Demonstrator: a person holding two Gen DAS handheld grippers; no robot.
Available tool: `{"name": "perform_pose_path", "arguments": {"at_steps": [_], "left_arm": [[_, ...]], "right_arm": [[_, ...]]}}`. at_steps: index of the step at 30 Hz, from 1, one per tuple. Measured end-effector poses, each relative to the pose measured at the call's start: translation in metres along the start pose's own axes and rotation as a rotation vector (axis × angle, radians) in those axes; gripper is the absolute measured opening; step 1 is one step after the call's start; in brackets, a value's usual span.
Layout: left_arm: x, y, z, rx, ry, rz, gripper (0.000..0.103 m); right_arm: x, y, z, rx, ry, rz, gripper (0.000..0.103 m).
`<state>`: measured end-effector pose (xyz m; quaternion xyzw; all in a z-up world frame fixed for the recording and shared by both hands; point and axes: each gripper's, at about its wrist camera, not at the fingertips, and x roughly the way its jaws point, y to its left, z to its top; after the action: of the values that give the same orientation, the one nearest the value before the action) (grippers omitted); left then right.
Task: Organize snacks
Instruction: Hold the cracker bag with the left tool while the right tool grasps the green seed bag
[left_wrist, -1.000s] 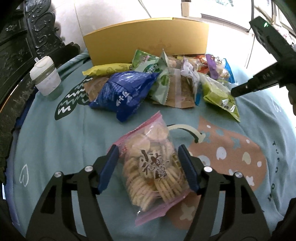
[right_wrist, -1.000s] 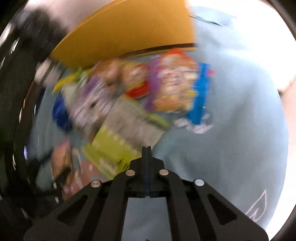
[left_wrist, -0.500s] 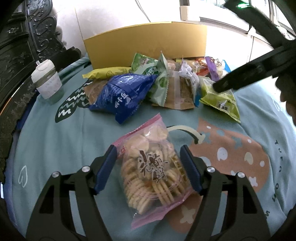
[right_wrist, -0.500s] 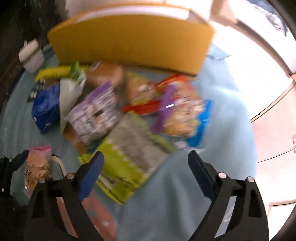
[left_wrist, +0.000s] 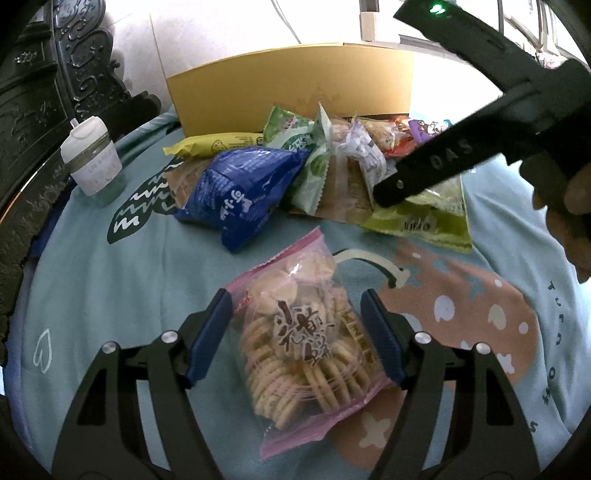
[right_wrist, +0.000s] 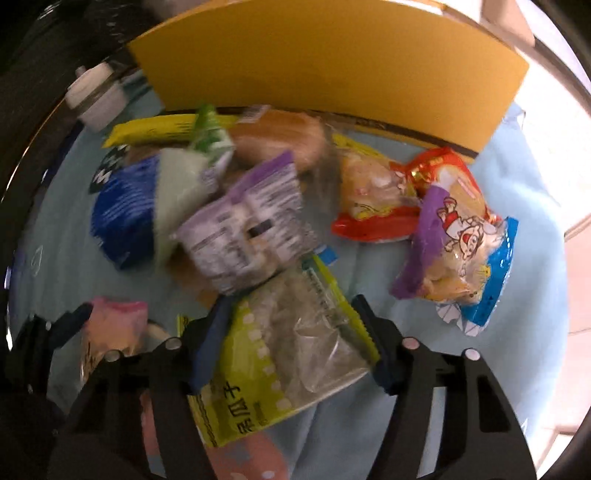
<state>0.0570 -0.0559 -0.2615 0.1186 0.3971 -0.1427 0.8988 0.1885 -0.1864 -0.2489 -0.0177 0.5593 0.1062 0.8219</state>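
On the blue cloth (left_wrist: 110, 280), my left gripper (left_wrist: 297, 325) is open around the pink cookie bag (left_wrist: 306, 343), its blue fingers (left_wrist: 208, 334) on both sides. I cannot tell if they touch it. My right gripper (right_wrist: 291, 343) is open around the green bag (right_wrist: 280, 365). Blur hides the pile's left part. Behind stands a yellow box (right_wrist: 332, 59), a white cup (left_wrist: 92, 158) far left.

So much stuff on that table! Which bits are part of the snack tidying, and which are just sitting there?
Part of the job:
- pink cracker bag, between the left gripper fingers
- lime-green bag, between the right gripper fingers
- blue bag
- purple-and-blue bag
- yellow box

Just there:
- white lidded cup
- patterned tablecloth
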Motion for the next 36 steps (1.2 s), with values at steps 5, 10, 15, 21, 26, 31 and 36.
{"name": "perform_pose_path", "arguments": {"at_steps": [5,10,15,21,26,31,36], "left_arm": [[0.001,0.004,0.0,-0.013,-0.001,-0.014,0.074],[0.002,0.004,0.0,-0.011,0.001,-0.011,0.074],[0.002,0.004,0.0,-0.014,0.0,-0.015,0.075],[0.004,0.004,0.0,-0.014,0.004,-0.02,0.075],[0.005,0.003,0.0,-0.006,0.007,-0.015,0.076],[0.004,0.003,0.001,-0.014,0.008,-0.025,0.076],[0.004,0.005,0.0,-0.027,0.008,-0.029,0.076]], "right_arm": [[-0.029,-0.008,-0.016,0.051,-0.057,0.102,0.027],[-0.049,-0.032,-0.052,0.112,-0.07,0.119,0.024],[-0.076,-0.065,-0.089,0.196,-0.074,0.156,0.02],[-0.074,-0.083,-0.098,0.235,0.0,0.233,0.022],[-0.046,-0.075,-0.086,0.196,0.06,0.122,0.064],[-0.048,-0.008,-0.086,-0.184,-0.019,-0.078,0.085],[-0.019,0.026,-0.101,-0.377,0.051,-0.16,0.102]]}}
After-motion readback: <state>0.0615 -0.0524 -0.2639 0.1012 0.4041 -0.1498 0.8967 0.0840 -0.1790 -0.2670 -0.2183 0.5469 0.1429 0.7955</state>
